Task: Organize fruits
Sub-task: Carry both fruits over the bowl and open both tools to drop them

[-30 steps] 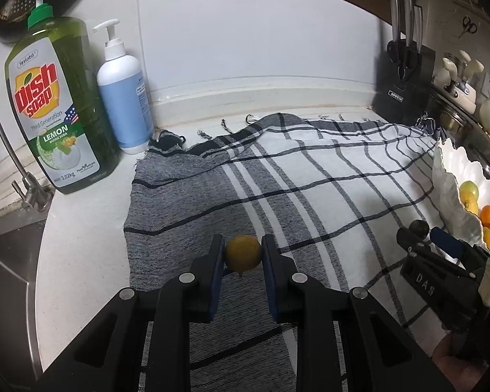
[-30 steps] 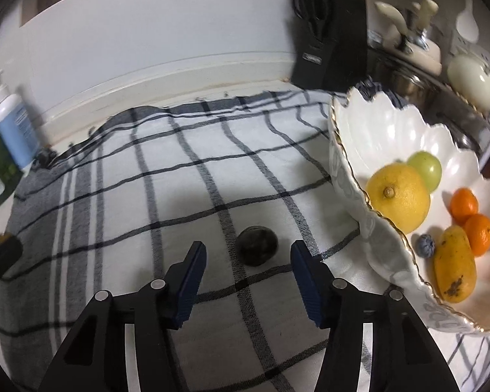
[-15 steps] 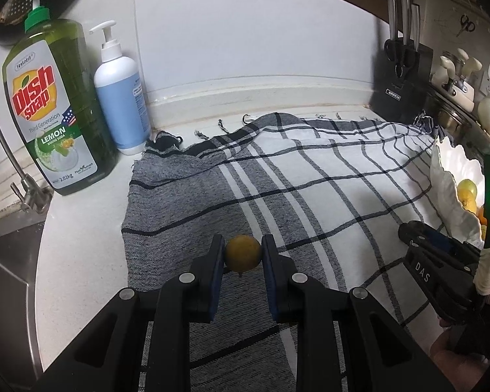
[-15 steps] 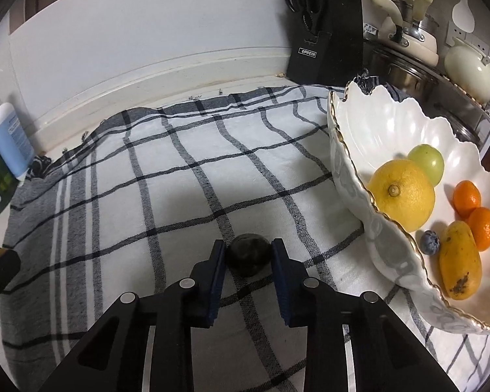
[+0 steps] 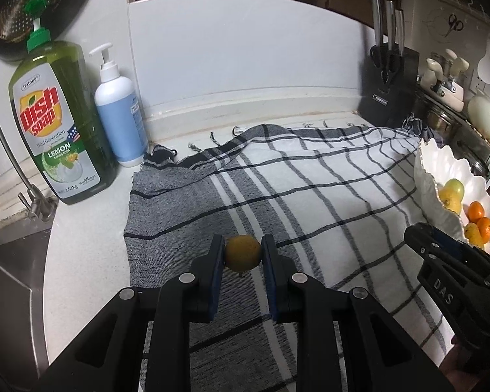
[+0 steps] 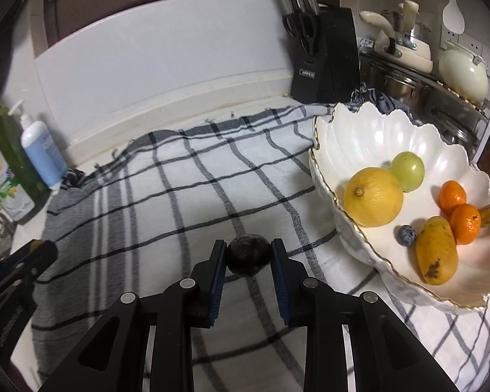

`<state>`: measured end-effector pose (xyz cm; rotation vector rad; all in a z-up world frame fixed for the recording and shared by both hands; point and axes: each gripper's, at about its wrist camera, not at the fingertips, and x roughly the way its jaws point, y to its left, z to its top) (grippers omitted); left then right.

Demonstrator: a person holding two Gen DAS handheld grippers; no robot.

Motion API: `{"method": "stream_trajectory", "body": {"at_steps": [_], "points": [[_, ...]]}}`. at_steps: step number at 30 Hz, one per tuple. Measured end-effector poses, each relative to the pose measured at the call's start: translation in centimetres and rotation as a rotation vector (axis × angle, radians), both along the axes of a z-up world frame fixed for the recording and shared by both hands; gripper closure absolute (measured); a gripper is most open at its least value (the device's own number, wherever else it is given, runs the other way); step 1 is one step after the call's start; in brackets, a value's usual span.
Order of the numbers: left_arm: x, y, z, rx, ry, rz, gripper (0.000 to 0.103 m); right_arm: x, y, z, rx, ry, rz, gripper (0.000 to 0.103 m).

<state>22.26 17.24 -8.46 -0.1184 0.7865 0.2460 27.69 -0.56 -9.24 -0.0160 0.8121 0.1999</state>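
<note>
My right fingers [image 6: 248,258] have just closed on the dark fruit [image 6: 247,255] — lifted clear for the bowl [image 6: 369,130]. My left fingers [image 5: 243,256] grip the small yellow fruit [image 5: 242,252] above the cloth [image 5: 310,176] — ready to follow.

Dim, warm indoor light is falling across the black-and-white checked cloth [image 5: 310,196], brightest right of it on the glossy white scalloped bowl [image 6: 375,137], where glare is showing. Soft shadows are pooling near the lens. Fisheye bending is curving the backsplash; corners are vignetting black. Focus is holding mostly sharp.
</note>
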Motion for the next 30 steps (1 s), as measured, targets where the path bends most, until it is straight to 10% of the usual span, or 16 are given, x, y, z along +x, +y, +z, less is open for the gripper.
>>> {"method": "stream_trajectory", "body": {"at_steps": [30], "points": [[3.2, -17.7, 5.8, -0.007, -0.094, -0.346, 0.079, -3.4, -17.0, 6.8, -0.016, -0.138, -0.248, 0.074]]}}
